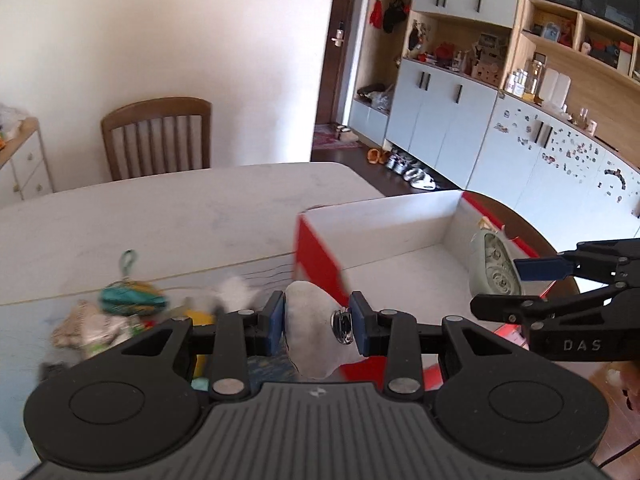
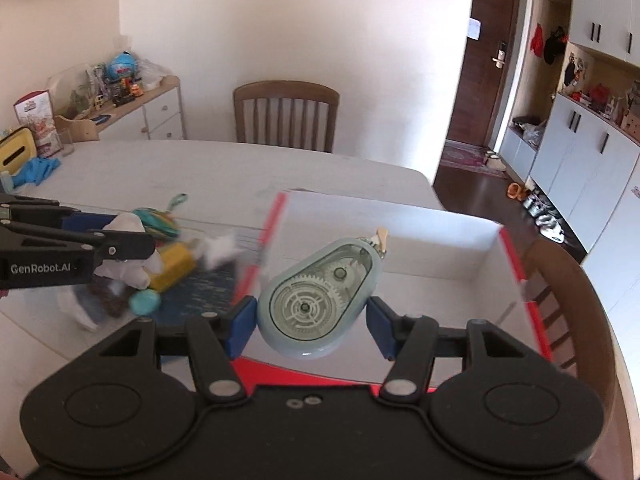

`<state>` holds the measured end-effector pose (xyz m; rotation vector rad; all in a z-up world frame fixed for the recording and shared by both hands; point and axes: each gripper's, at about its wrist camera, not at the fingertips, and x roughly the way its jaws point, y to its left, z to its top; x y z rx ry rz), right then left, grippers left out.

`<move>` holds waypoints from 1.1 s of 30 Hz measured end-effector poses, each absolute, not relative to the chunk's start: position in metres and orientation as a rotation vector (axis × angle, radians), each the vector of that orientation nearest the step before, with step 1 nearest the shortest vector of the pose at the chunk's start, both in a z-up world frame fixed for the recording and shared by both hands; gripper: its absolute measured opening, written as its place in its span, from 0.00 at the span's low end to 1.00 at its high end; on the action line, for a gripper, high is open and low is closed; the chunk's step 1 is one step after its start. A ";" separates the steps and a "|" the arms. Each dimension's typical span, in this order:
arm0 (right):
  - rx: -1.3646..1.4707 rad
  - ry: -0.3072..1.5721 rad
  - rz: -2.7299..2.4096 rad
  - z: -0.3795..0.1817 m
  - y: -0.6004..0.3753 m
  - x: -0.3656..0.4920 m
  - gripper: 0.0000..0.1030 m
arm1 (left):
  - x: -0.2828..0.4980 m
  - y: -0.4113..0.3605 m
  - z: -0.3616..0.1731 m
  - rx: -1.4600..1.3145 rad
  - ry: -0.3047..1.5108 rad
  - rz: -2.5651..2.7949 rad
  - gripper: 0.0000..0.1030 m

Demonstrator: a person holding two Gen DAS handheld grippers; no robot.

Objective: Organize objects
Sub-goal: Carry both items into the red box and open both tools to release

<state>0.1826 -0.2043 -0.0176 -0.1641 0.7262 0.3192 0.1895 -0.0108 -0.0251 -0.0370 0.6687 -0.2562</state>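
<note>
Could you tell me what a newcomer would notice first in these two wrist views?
Probably the pale green tape dispenser with its see-through gears, clamped in the right gripper over the open red-and-white box at the table's right end. Next, the left gripper holding a soft white pouch with a metal clasp, near the box's left red corner. Left of the box, a jumble of small objects lies on the white table.
</note>
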 end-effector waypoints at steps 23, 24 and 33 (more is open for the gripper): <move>-0.182 0.937 0.372 -0.075 -0.278 0.266 0.57 | 0.324 -0.149 -0.077 0.130 0.930 -0.319 0.33; -0.177 0.945 0.362 -0.078 -0.279 0.268 0.57 | 0.329 -0.151 -0.081 0.135 0.946 -0.316 0.33; -0.211 1.057 0.390 -0.104 -0.277 0.293 0.57 | 0.360 -0.162 -0.116 0.147 1.112 -0.307 0.33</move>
